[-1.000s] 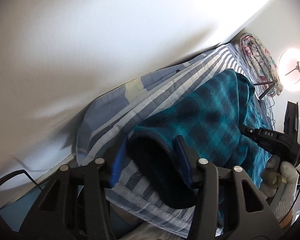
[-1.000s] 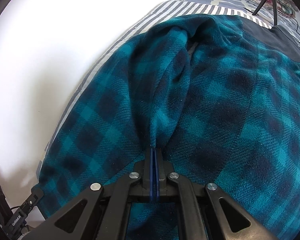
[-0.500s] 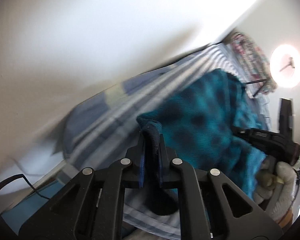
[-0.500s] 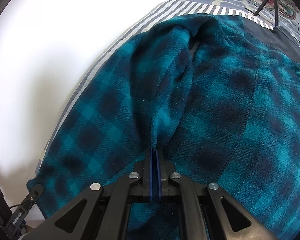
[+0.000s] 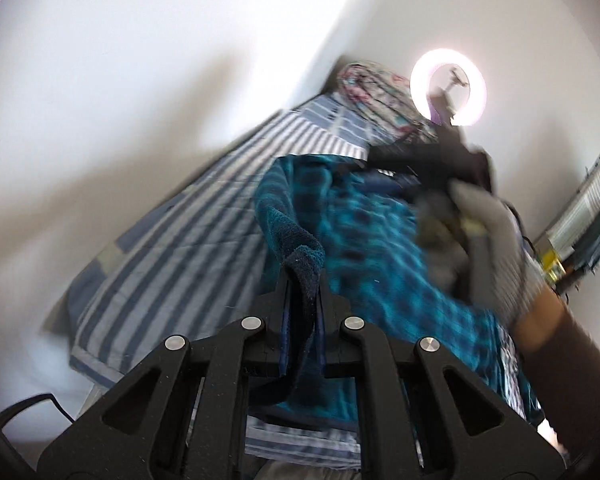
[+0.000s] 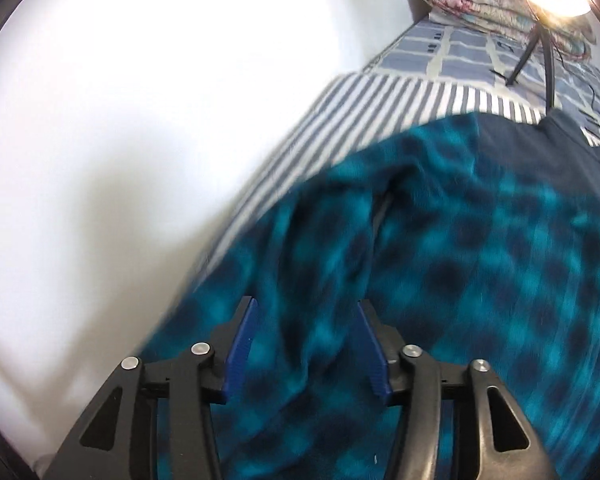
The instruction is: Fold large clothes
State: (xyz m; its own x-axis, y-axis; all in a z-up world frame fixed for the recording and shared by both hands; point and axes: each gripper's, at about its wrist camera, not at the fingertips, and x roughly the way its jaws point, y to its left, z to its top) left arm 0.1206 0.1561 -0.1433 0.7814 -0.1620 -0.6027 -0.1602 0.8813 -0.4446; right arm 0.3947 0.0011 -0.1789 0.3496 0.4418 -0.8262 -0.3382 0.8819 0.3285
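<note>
Left tool pinches fuzzy teal-plaid fleece garment's dark rolled cuff.

Bedsheet: blue-and-white striped, spread flat.
Quilt: floral, folded by the wall.
Ring light: lit.

both wrist cameras look forward and down along their own jaws, close over the teal checked garment on the striped bed; both share garment, bed and wall.
</note>
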